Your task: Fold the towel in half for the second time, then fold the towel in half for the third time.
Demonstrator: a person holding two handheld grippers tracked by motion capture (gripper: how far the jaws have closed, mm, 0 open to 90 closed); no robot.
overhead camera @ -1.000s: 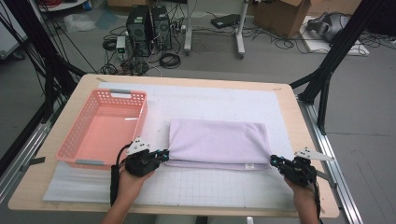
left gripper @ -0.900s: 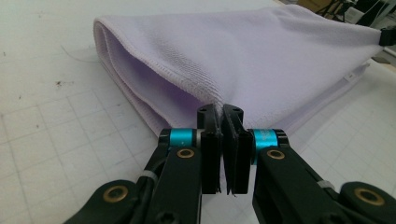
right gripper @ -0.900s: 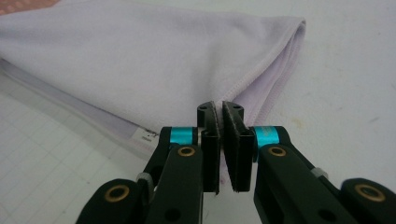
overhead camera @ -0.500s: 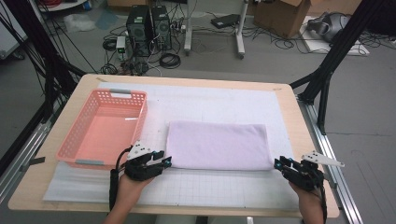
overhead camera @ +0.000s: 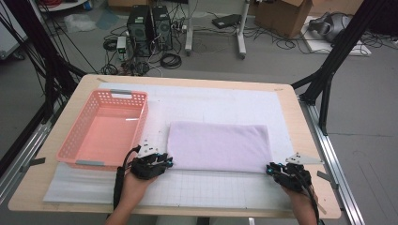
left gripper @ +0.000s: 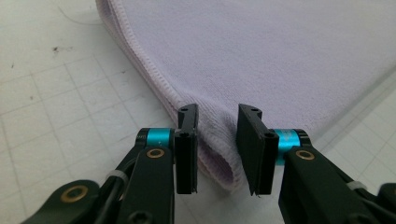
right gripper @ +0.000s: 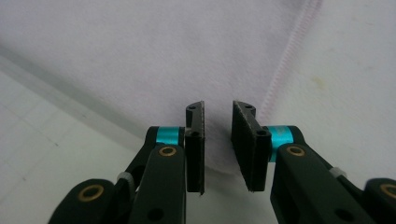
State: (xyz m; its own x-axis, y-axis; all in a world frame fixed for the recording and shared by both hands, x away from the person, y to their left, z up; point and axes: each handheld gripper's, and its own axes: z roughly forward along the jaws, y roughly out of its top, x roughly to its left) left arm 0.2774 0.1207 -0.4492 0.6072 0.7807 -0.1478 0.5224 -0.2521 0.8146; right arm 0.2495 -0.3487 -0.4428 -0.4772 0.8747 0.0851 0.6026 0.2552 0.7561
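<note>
Two grippers: left gripper [overhead camera: 165, 162] at the near left corner of the folded towel, right gripper [overhead camera: 271, 169] at the near right corner
Left jaws: part open, narrow gap, have just been closing a little; towel corner sits between them, pads not pressing on it in the left gripper view [left gripper: 215, 140]
Right jaws: part open, narrow gap, also just closing a little; towel corner between them, loose, as the right gripper view [right gripper: 218, 140] shows
Towel: pale lilac terry cloth towel [overhead camera: 219, 146], folded to a flat rectangle, lies just ahead of both grippers on the white gridded mat [overhead camera: 220, 185]
Basket: pink perforated plastic basket [overhead camera: 70, 138], beside the left gripper on its outer side, nothing seen in it, just apart from the towel
Handling: judged soft, light, limp; layers likely to slide and sag if lifted by one point; not fragile, not slippery
Where to grip: the two near corners, pinching all folded layers at the stitched hem [left gripper: 154, 77], both sides together
Risk: catching only the top layer would let the fold open
</note>
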